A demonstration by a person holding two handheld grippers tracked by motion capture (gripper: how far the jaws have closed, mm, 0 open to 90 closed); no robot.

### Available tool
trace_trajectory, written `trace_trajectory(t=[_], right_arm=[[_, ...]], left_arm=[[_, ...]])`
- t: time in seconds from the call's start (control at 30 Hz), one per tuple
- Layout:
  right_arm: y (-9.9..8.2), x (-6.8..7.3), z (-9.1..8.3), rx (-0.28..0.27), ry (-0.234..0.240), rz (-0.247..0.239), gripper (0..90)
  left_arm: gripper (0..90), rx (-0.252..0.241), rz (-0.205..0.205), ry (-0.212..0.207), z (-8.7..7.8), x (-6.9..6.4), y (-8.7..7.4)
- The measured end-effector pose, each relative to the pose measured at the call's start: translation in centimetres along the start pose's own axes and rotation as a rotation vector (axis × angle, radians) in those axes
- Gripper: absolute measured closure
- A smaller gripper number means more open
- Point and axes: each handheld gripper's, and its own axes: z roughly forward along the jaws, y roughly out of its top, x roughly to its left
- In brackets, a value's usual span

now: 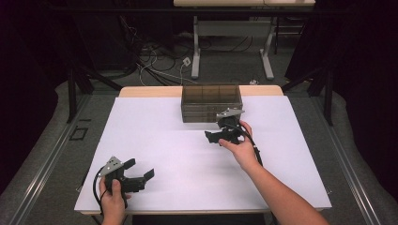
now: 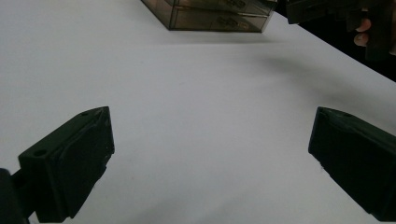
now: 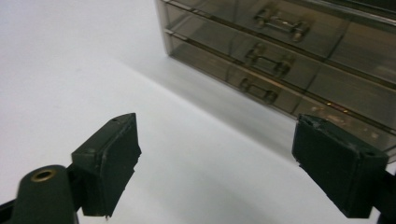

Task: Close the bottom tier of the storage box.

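Right tool (image 1: 217,137) hovers spread and empty just before the smoky drawer box (image 1: 211,103) at the desk's (image 1: 164,140) far edge; square it to one drawer handle (image 3: 261,91) before pinching. Left tool (image 1: 141,171) rests spread.

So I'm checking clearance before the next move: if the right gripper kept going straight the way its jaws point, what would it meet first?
Probably the smoky drawer box: in the right gripper view its handled fronts lie just ahead of the right gripper, whose open jaws hold nothing. Depth is hard to judge; it might touch the white tabletop first.
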Motion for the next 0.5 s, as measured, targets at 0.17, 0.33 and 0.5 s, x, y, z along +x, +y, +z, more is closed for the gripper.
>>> trace_trajectory(t=[0.17, 0.33, 0.5], right_arm=[[-0.4, 0.7, -1.4, -0.043, 0.04, 0.0, 5.2], [-0.7, 1.0, -3.0, -0.058, 0.057, -0.018, 0.0], [-1.4, 1.1, -4.6, -0.082, 0.07, -0.007, 0.0]], left_arm=[[0.5, -0.002, 0.003, -0.001, 0.0, 0.0, 0.0], [0.5, 0.001, 0.002, -0.001, 0.0, 0.0, 0.0], [0.4, 0.0, 0.005, 0.0, 0.1, 0.0, 0.0]])
